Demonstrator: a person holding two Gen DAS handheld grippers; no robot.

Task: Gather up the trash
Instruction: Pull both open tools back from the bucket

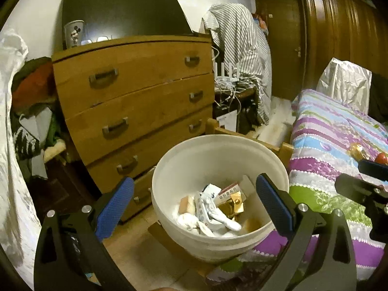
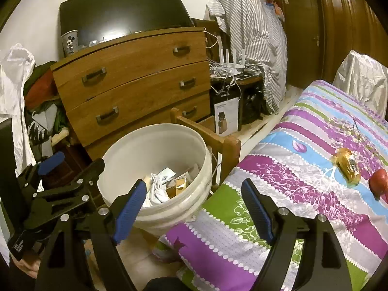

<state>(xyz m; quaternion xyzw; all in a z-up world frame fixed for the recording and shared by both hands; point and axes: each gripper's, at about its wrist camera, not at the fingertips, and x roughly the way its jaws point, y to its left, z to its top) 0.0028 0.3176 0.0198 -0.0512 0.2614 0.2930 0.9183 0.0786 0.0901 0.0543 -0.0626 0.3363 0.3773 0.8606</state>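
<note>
A white bucket (image 1: 194, 160) stands on the floor beside the bed and holds crumpled white wrappers, a small printed box and golden foil (image 1: 218, 206). It also shows in the right wrist view (image 2: 135, 150). My left gripper (image 1: 194, 201) is open and empty, just above the bucket's near rim. My right gripper (image 2: 194, 206) is open and empty, over the bed's edge next to the bucket. A golden wrapper (image 2: 348, 166) and a red object (image 2: 379, 181) lie on the striped bedspread (image 2: 303, 194), to the right of my right gripper.
A wooden chest of drawers (image 1: 135, 101) with a dark TV (image 1: 121, 12) and a Mickey cup (image 1: 74, 34) stands behind the bucket. A wooden bed corner post (image 2: 228, 145) is beside the bucket. Clothes pile at left, a striped cloth (image 2: 254, 36) and cables behind, and a silver bag (image 1: 344, 82) lies on the bed.
</note>
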